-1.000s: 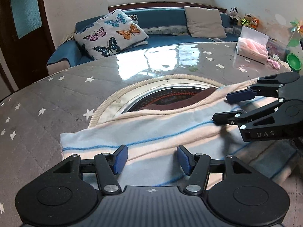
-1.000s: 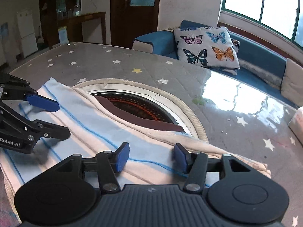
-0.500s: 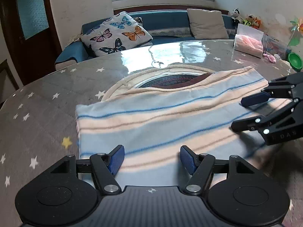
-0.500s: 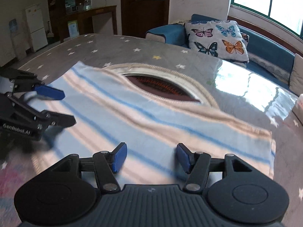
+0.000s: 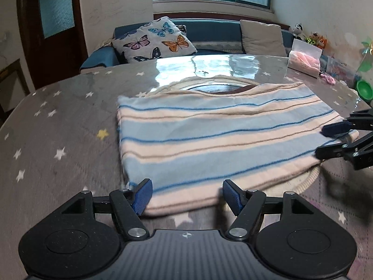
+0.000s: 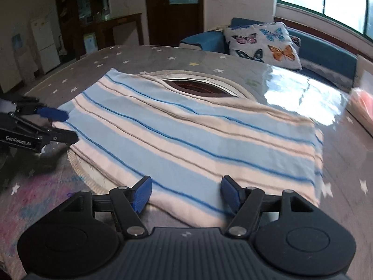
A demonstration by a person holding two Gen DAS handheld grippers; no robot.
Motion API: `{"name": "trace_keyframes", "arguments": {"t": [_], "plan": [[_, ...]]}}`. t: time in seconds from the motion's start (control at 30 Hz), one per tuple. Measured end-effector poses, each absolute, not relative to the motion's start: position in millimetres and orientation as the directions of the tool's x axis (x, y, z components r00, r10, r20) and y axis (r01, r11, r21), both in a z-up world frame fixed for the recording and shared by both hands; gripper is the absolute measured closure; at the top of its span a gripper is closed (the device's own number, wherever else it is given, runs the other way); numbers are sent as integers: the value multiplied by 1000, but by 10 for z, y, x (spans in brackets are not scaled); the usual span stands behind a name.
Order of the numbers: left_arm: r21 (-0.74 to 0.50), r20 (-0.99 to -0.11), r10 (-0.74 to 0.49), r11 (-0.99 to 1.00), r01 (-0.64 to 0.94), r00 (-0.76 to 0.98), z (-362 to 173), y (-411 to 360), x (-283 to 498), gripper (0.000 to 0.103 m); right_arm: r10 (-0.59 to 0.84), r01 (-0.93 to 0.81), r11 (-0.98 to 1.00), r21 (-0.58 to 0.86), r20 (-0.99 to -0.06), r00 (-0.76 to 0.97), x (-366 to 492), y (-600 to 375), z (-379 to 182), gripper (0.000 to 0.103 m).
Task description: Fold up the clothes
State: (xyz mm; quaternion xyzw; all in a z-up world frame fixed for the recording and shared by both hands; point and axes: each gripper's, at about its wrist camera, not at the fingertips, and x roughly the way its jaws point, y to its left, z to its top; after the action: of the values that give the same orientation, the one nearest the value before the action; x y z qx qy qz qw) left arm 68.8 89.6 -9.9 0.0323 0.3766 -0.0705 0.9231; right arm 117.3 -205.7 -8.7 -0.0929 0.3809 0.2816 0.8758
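Note:
A folded garment (image 5: 209, 140) with light blue and cream stripes lies flat on the starred table cover (image 5: 58, 128), over a round rimmed inset (image 5: 216, 86) in the table's middle. My left gripper (image 5: 186, 191) hovers open at the garment's near left edge, its pads apart from the cloth. In the right wrist view the same garment (image 6: 186, 140) spreads ahead. My right gripper (image 6: 185, 190) is at its near edge with jaws opening and nothing pressed between them. Each gripper shows in the other's view: the right gripper (image 5: 326, 142) and the left gripper (image 6: 63, 126), both off the cloth's side.
A tissue pack (image 5: 303, 61) and a green bowl (image 5: 363, 88) stand at the table's far right. A blue sofa with a butterfly cushion (image 5: 156, 39) lies beyond the table. The round inset's rim (image 6: 198, 79) shows behind the garment.
Both grippers have drawn back from over the garment to its near edge, and their jaws stand wider. The garment now lies flat and whole in view.

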Motion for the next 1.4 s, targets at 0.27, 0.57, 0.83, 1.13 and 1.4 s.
{"name": "trace_keyframes", "arguments": {"t": [0.27,0.57,0.83,1.13,1.4], "plan": [[-52,-695,-116,992,112,709,-21,1051,537,33,400,-542,839,52,-734,549,953,-2337,-70,35],[-81,-664,-108,994,72,740,91,1095,638,33,417,-508,858,76,-682,601,967,-2511,126,34],[-104,-698,-122,992,69,706,-6,1220,646,33,365,-419,900,119,-730,578,1075,-2752,-51,34],[-115,-678,-80,993,2,731,88,1310,822,33,392,-434,894,114,-670,631,1265,-2631,110,31],[-149,-706,-70,987,-52,705,7,1514,859,33,370,-394,909,139,-706,604,1380,-2730,-24,31]]}}
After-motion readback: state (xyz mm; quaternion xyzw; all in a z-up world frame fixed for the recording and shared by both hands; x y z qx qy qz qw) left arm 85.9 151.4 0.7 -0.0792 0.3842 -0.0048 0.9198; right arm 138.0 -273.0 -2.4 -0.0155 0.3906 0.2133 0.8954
